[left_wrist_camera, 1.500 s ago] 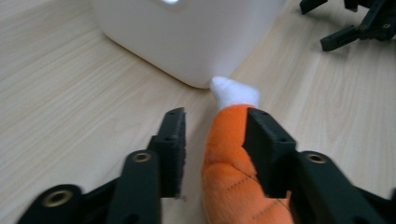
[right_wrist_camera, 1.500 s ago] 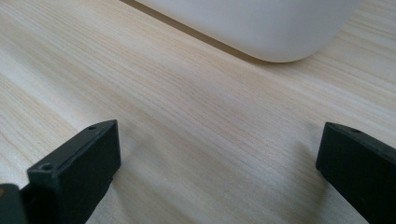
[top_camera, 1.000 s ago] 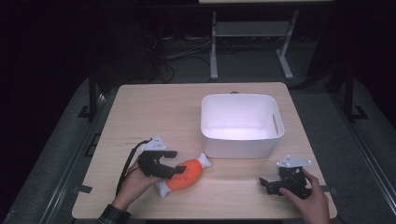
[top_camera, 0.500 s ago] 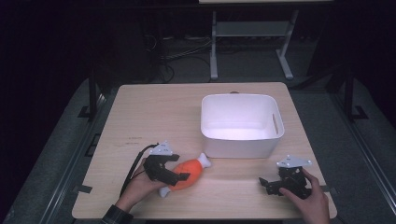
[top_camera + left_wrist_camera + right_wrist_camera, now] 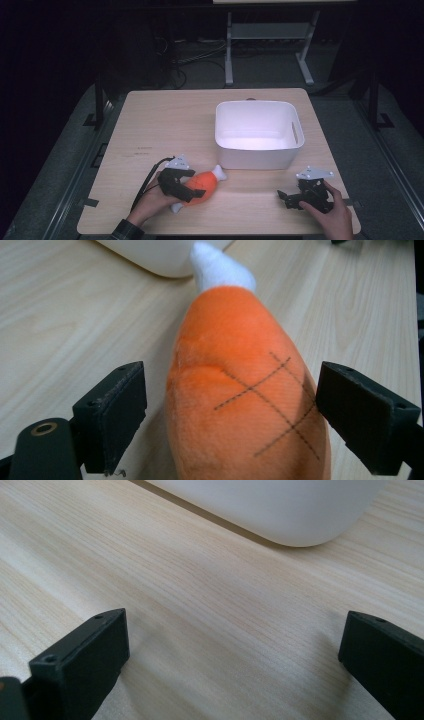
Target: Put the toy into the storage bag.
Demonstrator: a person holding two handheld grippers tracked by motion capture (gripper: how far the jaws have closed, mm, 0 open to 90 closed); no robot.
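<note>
A: Start with the big things. What carries it all?

B: A light wooden table [image 5: 165, 125]. On its right half, nearer the far edge than the near one, stands 1 white tub [image 5: 258, 154], with a slot handle in its right wall. Its inside is bare white, with nothing lying in it.

A: And the toy?

B: 1 orange plush drumstick [image 5: 202, 182] lies on its side near the front edge, left of the middle. Its white knob end points at the tub's near left corner and lies just beside that wall; I cannot tell if it touches.

A: The grippers?

B: The left gripper [image 5: 232, 410] has its jaws spread at their widest, 1 on each side of the plush body; they have just been opening. The left pad stands clear of the fabric, the right pad sits at its edge without pressing. The right gripper [image 5: 287, 197] rests by the front right corner, jaws wide apart over bare wood, well apart from the toy.
</note>
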